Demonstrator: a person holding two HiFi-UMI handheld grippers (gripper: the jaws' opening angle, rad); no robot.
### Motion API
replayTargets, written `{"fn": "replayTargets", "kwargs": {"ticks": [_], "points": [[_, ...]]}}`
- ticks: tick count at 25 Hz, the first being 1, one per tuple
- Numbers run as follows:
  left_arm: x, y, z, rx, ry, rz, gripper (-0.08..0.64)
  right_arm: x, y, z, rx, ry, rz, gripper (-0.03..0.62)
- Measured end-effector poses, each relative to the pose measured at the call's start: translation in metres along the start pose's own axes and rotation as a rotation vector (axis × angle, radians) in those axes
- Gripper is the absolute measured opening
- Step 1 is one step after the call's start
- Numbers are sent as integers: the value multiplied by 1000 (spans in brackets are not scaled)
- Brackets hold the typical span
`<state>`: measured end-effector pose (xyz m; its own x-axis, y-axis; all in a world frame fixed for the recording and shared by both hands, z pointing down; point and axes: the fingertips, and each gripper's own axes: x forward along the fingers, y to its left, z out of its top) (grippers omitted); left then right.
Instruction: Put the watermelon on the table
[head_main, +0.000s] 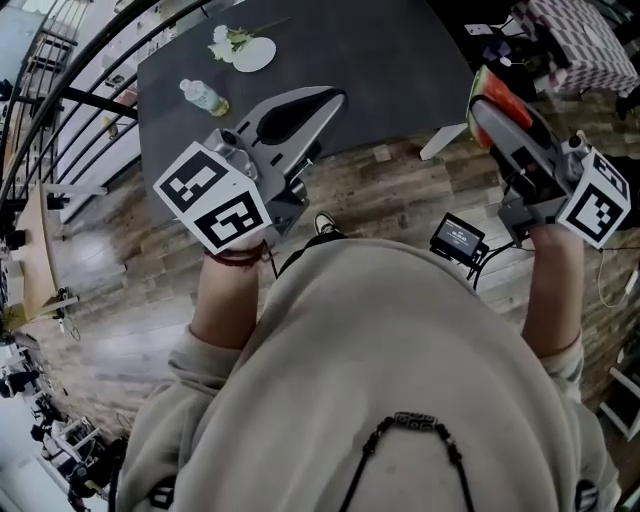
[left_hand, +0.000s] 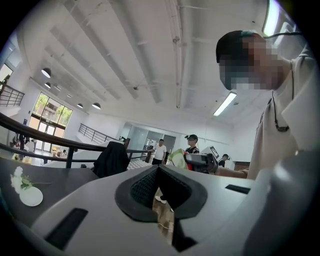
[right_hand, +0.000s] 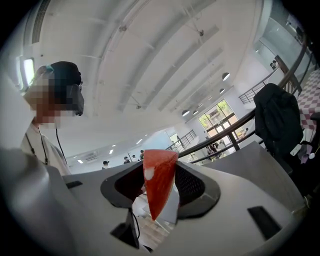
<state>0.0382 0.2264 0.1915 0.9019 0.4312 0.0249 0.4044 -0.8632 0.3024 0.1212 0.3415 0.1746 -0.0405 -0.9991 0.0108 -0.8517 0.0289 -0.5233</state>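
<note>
A red wedge of watermelon (right_hand: 159, 180) with a green rind stands between the jaws of my right gripper (right_hand: 160, 184), which is shut on it. In the head view the watermelon (head_main: 503, 100) and right gripper (head_main: 490, 98) hang at the right, over the wooden floor beside the dark grey table (head_main: 380, 60). My left gripper (head_main: 330, 100) reaches over the table's near edge, shut with nothing in it. In the left gripper view its black pads (left_hand: 145, 187) meet at the tips, and the right gripper (left_hand: 200, 160) shows beyond them.
On the table's far left lie a plastic bottle (head_main: 205, 97) and a white plate with flowers (head_main: 250, 52). A black railing (head_main: 90, 95) curves past the table. A small screen device (head_main: 458, 238) sits on the floor. Several people (left_hand: 160, 150) stand far off.
</note>
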Motion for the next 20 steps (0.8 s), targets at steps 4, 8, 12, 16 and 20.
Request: {"fn": "replayTargets", "kwargs": {"ticks": [4,8,12,16,20], "points": [[1,22,1,-6,10,-31,3,15,-4,1,-7,5,-40,199],[-9,58,-1,-16,41,-48,3,53,-7,3,-13,24,-68,199],[-15,81,-5,-26,67,-65,3,83,-6,5,-19,31,-65,199],[-30,101,1,-27,71,-62,3,113,-1,7,-23,45,-50,199],[-46,116,1,-40,69,-49,3,136,7,11,-24,50,-36,199]]}}
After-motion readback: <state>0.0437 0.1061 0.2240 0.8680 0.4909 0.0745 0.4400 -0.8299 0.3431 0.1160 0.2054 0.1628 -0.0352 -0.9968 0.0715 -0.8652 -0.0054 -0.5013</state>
